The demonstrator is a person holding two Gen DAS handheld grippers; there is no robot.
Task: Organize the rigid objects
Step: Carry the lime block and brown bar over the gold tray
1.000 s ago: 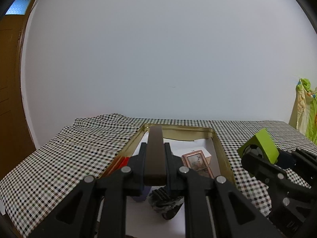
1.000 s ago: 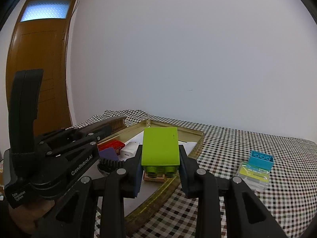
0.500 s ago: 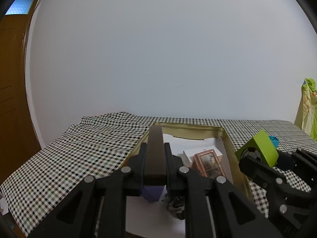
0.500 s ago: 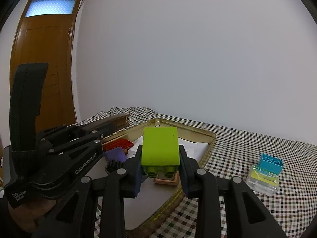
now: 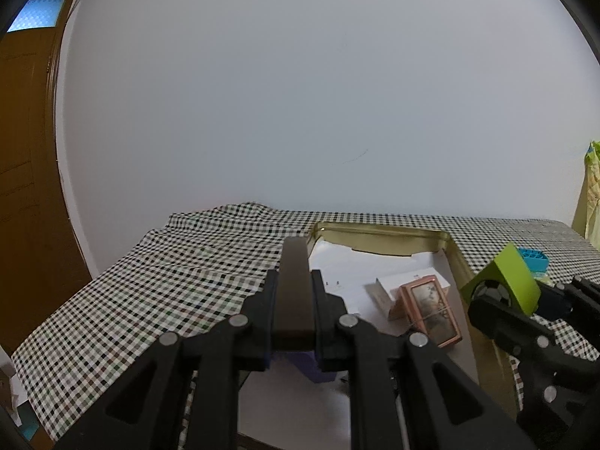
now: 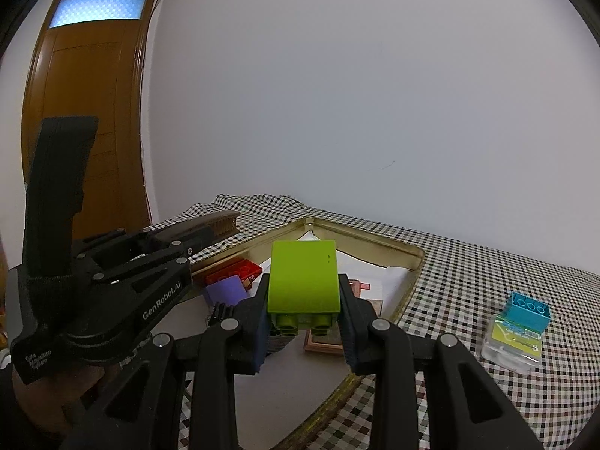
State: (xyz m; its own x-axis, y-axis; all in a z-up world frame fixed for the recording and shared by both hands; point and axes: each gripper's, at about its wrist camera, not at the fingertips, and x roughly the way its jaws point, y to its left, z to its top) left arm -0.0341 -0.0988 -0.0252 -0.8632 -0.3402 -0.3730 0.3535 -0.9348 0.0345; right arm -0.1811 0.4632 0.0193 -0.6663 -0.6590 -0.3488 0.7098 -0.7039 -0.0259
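My left gripper (image 5: 294,279) is shut on a dark brown wooden comb (image 5: 293,288), which points forward over the left rim of the gold tray (image 5: 378,230). In the right wrist view the comb (image 6: 221,221) shows its teeth, sticking out of the left gripper (image 6: 187,238). My right gripper (image 6: 303,285) is shut on a lime green brick (image 6: 302,281), held above the tray's (image 6: 367,242) near right part. The left wrist view shows that green brick (image 5: 506,281) at the right.
In the tray lie a red brick (image 6: 232,272), a purple brick (image 6: 225,290), a pink framed box (image 5: 431,311), a white box (image 5: 412,281) and white paper. A blue brick (image 6: 527,309) sits on a clear case (image 6: 513,345) on the checked cloth, right of the tray.
My left gripper has moved to the left with the comb, so the tray now sits further right in its view. The right gripper keeps the green brick in about the same place.
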